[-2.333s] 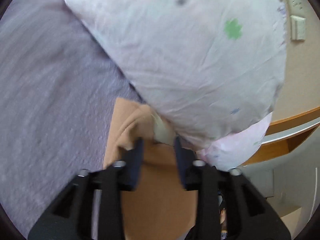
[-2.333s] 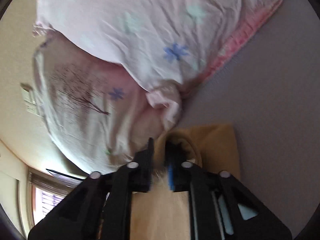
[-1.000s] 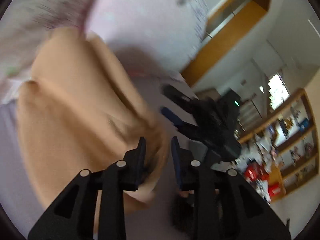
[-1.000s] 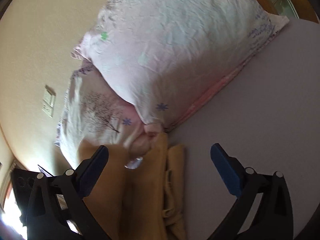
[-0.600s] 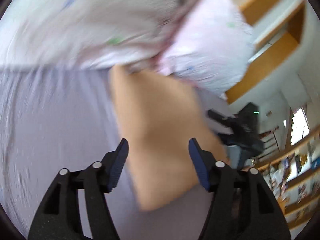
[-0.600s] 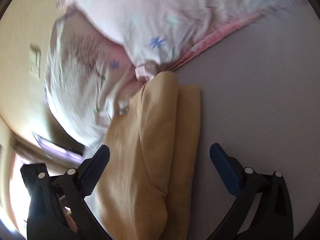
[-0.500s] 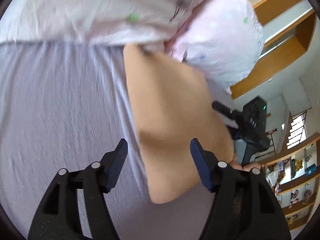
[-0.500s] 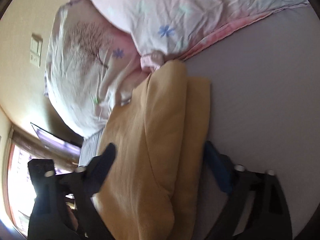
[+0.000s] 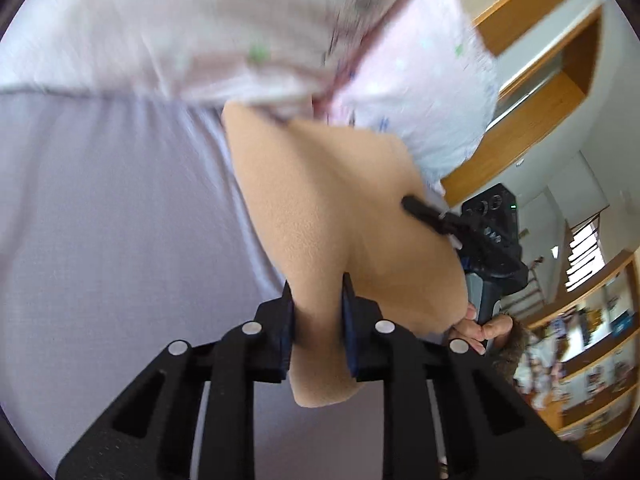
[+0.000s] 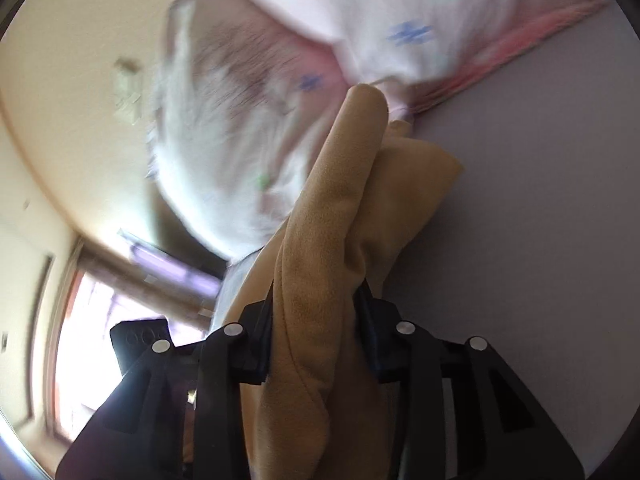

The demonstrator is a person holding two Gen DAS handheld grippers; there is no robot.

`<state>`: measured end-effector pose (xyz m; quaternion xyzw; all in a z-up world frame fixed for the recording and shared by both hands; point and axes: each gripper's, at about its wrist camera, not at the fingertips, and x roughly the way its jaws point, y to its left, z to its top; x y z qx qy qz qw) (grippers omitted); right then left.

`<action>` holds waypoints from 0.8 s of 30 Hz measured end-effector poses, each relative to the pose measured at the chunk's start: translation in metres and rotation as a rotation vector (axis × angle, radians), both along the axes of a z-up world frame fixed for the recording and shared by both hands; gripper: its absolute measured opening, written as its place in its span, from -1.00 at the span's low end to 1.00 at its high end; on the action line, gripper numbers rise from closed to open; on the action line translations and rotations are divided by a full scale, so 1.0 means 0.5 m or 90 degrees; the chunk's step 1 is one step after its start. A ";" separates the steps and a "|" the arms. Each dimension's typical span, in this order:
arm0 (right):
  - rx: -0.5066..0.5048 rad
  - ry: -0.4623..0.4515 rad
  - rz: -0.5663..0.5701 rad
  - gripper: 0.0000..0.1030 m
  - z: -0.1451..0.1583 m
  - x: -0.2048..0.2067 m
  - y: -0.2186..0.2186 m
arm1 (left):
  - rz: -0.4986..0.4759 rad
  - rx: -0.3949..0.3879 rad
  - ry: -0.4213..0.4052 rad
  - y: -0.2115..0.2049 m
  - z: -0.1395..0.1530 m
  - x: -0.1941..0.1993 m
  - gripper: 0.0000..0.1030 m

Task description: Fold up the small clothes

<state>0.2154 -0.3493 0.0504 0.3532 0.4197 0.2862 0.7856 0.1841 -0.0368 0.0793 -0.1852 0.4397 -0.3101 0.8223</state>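
Both tongs, L [image 9: 316, 312] & R [image 10: 316, 320], now clamp tan garment [image 9: 320, 200]; no legible writing.

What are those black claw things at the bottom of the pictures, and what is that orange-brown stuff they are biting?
Those black claws are grabbing tools. A person holds one in each hand, and a small round-eyed camera rides on each one, looking out along its two fingers. That is why the pictures look bent at the edges.

One picture comes from the left tool, the other from the right tool. Both are squeezed shut on the same tan fleece garment, a small soft piece of clothing being folded.

It lies on a pale purple bedsheet, up against pink-and-white flowery pillows. In the left picture you can also see the right tool from the side, with the person's fingers wrapped round its handle, and wooden shelves behind.
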 end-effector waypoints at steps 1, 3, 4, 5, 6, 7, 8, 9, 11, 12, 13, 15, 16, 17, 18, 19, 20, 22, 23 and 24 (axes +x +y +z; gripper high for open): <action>-0.033 0.012 0.002 -0.24 0.001 0.003 0.016 | 0.007 0.009 -0.009 0.016 0.006 -0.012 -0.52; -0.120 0.030 -0.035 -0.06 0.011 0.000 0.030 | 0.051 0.057 -0.028 0.061 0.013 -0.042 -0.38; -0.154 0.008 -0.075 0.00 0.036 -0.020 0.028 | 0.080 0.082 -0.045 0.089 0.019 -0.061 -0.32; -0.149 -0.026 -0.095 0.10 0.067 -0.050 0.026 | 0.091 0.086 -0.048 0.104 0.025 -0.071 -0.14; -0.127 -0.045 -0.093 0.35 0.082 -0.069 0.024 | 0.096 0.079 -0.049 0.116 0.028 -0.080 0.01; -0.067 -0.076 -0.069 0.52 0.105 -0.105 0.029 | 0.087 0.056 -0.052 0.128 0.037 -0.099 0.06; -0.004 -0.098 -0.030 0.79 0.121 -0.139 0.041 | 0.072 0.043 -0.056 0.128 0.042 -0.107 0.14; 0.030 -0.106 -0.002 0.86 0.128 -0.159 0.052 | 0.052 0.032 -0.062 0.118 0.049 -0.116 0.22; 0.091 -0.090 0.065 0.88 0.127 -0.196 0.089 | -0.002 0.013 -0.070 0.084 0.060 -0.130 0.34; 0.107 -0.057 0.083 0.89 0.110 -0.201 0.106 | -0.030 0.005 -0.071 0.060 0.060 -0.130 0.38; 0.108 -0.028 0.089 0.89 0.093 -0.200 0.117 | -0.051 0.006 -0.071 0.039 0.058 -0.132 0.40; 0.035 0.050 0.049 0.88 0.049 -0.180 0.125 | -0.077 0.035 -0.060 -0.004 0.048 -0.136 0.42; -0.034 0.085 0.004 0.84 0.027 -0.171 0.116 | -0.083 0.056 -0.051 -0.018 0.041 -0.143 0.42; -0.032 0.090 -0.011 0.58 0.017 -0.172 0.107 | -0.082 0.076 -0.045 -0.024 0.035 -0.150 0.48; -0.016 0.088 -0.017 0.60 0.019 -0.178 0.101 | -0.074 0.099 -0.042 -0.029 0.030 -0.156 0.54; -0.039 0.069 -0.027 0.64 0.038 -0.194 0.103 | -0.053 0.139 -0.043 -0.030 0.027 -0.171 0.71; -0.073 0.044 -0.035 0.85 0.056 -0.210 0.106 | -0.033 0.167 -0.047 -0.029 0.024 -0.182 0.88; -0.151 -0.015 -0.062 0.97 0.091 -0.243 0.122 | 0.023 0.242 -0.057 -0.029 0.019 -0.208 0.96; -0.201 -0.032 -0.075 0.97 0.103 -0.258 0.133 | 0.042 0.269 -0.062 -0.031 0.016 -0.218 0.96; -0.256 -0.042 -0.089 0.97 0.108 -0.269 0.149 | 0.052 0.285 -0.064 -0.034 0.012 -0.223 0.96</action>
